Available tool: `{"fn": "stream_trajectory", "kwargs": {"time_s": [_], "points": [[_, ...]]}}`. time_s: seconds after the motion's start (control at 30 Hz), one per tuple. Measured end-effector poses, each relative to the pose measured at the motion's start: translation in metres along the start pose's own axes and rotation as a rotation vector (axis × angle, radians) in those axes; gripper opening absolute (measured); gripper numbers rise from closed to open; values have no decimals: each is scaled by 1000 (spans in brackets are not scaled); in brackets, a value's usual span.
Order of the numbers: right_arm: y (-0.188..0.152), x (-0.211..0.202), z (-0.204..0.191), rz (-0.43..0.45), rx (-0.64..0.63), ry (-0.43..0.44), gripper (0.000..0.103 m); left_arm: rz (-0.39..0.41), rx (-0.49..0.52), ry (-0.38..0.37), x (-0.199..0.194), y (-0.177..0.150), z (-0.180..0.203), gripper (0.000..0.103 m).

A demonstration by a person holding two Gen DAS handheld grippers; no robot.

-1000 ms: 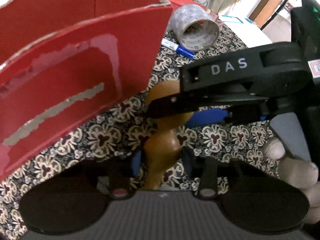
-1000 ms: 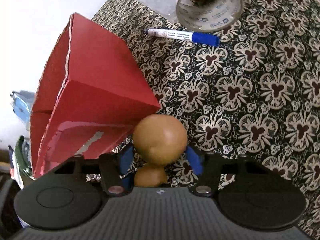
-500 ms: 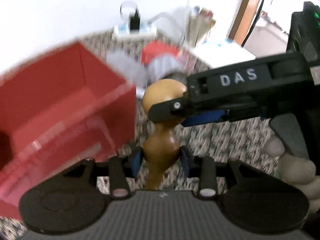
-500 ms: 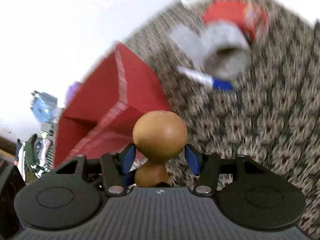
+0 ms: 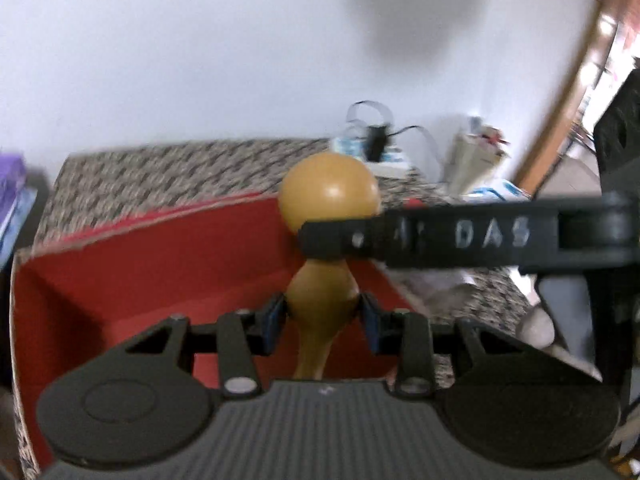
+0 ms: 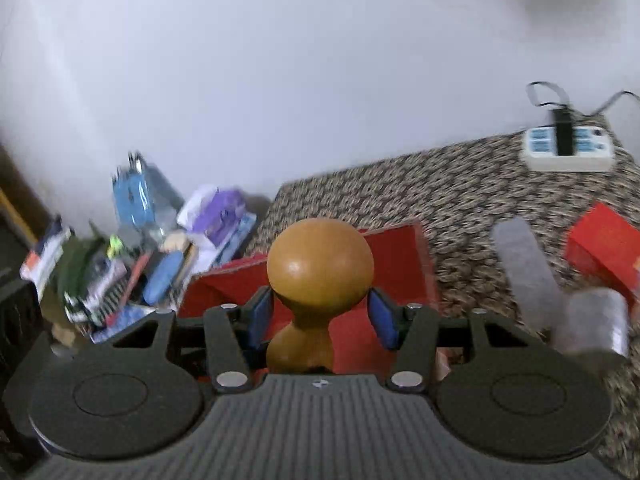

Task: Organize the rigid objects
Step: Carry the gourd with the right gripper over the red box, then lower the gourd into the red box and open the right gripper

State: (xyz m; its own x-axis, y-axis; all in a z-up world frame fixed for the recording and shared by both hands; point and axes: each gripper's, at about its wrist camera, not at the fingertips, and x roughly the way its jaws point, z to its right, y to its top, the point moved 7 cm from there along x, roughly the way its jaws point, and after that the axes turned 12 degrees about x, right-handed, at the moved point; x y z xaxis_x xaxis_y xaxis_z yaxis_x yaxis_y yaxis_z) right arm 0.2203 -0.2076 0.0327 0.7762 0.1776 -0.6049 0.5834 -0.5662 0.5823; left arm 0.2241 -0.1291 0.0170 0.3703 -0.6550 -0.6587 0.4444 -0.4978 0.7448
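Both the left hand-held gripper (image 5: pixel 322 322) and the right hand-held gripper (image 6: pixel 320 318) were clamped on the wooden gourd (image 5: pixel 326 240), raised above the open red box (image 5: pixel 140 280) just ahead; dropping it in remained.

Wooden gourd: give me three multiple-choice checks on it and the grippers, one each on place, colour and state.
1. Where is the wooden gourd?
A. Lying on the patterned cloth
B. Held up in front of the open red box
C. Standing on the power strip

2. What colour are the right gripper pads?
A. Blue
B. Green
C. Yellow

3. How is the left gripper?
A. Wide open, holding nothing
B. Shut on a marker
C. Shut on the gourd

Answers: B, as the left wrist view shows the gourd raised with the box interior behind it; A, as both pads show blue; C, as its pads press the gourd's lower bulb.
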Motion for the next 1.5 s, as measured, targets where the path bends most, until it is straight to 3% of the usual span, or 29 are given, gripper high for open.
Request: {"fn": "stream_trajectory", "kwargs": {"time_s": [0.17,0.3,0.53,0.6,0.67,0.77,0.83,0.9,1.0,1.1,1.17,1.33,1.5], "points": [[-18,47,-14,-127,-45,-40,21,-75,-79,24,26,-20,-35,38],[-35,70,-23,-201,-79,-53,22,-132,-77,68,32,-30,-49,38],[-54,106,-33,-358,-79,0,21,-177,-155,122,16,-51,-74,39],[-57,114,-40,-399,-98,6,21,-169,-148,164,9,-56,-78,50],[-59,120,-47,-442,-78,41,22,-167,-145,211,2,-57,-83,50],[-63,126,-50,-502,-50,81,23,-173,-161,236,-4,-62,-91,61],[-64,123,-47,-504,-45,86,23,-166,-169,231,-6,-62,-93,66],[-60,116,-37,-462,-70,-1,22,-159,-152,267,-8,-60,-94,72],[-52,99,-18,-411,-165,-142,24,-160,-113,307,-9,-59,-93,73],[-58,82,1,-444,-194,-201,24,-156,-88,327,-11,-59,-94,71],[-66,73,6,-458,-183,-173,23,-161,-78,326,-10,-59,-96,73],[-84,61,7,-475,-28,-111,23,-167,-49,324,-11,-59,-108,67],[-74,56,4,-348,-50,-126,23,-191,-56,322,-9,-58,-105,73]]}}
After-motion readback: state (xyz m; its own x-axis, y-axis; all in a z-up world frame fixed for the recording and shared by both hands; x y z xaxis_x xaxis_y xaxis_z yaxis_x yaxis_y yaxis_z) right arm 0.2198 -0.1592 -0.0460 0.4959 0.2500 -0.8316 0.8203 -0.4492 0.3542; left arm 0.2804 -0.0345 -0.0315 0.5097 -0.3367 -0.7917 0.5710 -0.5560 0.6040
